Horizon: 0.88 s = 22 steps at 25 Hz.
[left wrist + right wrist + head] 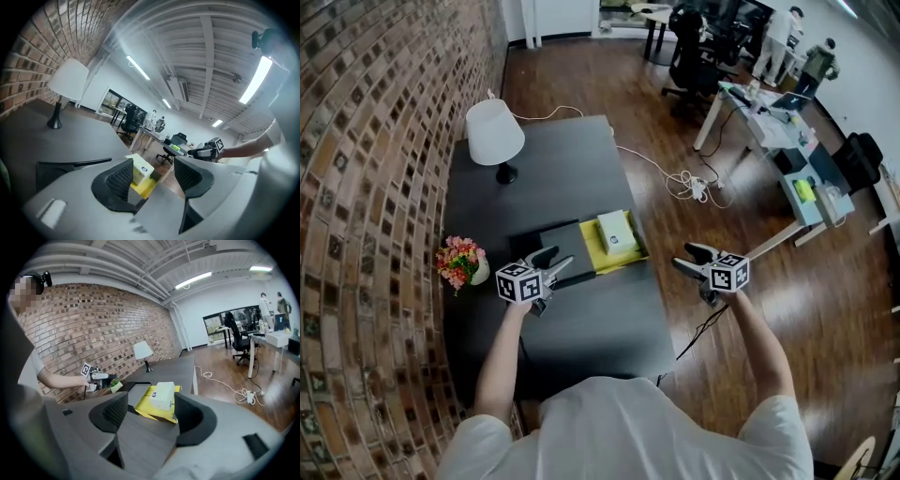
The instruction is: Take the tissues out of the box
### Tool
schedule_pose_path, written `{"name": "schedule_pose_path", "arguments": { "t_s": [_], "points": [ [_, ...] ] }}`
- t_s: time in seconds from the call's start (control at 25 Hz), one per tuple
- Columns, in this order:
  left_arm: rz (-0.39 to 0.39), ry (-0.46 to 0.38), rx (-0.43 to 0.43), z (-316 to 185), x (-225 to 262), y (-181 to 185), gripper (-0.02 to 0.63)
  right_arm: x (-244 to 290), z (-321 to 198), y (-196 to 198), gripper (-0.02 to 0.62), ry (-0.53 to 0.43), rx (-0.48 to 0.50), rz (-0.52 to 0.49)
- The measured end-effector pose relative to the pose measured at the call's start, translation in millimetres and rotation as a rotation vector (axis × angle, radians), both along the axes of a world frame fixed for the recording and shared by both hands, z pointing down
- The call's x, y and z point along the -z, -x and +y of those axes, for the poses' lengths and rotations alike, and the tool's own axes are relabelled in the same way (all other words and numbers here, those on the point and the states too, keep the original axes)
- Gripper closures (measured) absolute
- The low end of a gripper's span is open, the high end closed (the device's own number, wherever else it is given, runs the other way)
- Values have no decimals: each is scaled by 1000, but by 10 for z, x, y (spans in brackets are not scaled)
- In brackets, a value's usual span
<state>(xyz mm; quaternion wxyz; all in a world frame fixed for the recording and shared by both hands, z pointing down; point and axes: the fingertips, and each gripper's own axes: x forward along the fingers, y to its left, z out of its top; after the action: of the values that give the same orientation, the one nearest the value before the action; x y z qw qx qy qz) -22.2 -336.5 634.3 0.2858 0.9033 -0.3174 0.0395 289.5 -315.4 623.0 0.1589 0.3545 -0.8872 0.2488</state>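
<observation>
Tissue box (616,232) sat on yellow tray (592,255) atop grey table (581,328), left gripper (555,261) and right gripper (686,257) hovered near it, jaws apart, both empty

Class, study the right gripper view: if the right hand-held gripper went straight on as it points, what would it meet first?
Probably the pale rectangular cardboard tissue box on the yellow tray, centred between the open, empty jaws of the right hand-held gripper; depth is unclear.
</observation>
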Motion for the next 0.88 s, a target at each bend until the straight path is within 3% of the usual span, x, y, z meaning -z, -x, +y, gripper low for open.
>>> {"name": "schedule_pose_path", "arguments": {
  "t_s": [0.48, 0.88],
  "points": [
    [-77, -56, 84, -37, 21, 311, 333, -112, -340, 510, 273, -8, 181, 169],
    [-78, -92, 145, -32, 152, 460, 310, -254, -657, 916, 272, 7, 263, 249]
  ]
}}
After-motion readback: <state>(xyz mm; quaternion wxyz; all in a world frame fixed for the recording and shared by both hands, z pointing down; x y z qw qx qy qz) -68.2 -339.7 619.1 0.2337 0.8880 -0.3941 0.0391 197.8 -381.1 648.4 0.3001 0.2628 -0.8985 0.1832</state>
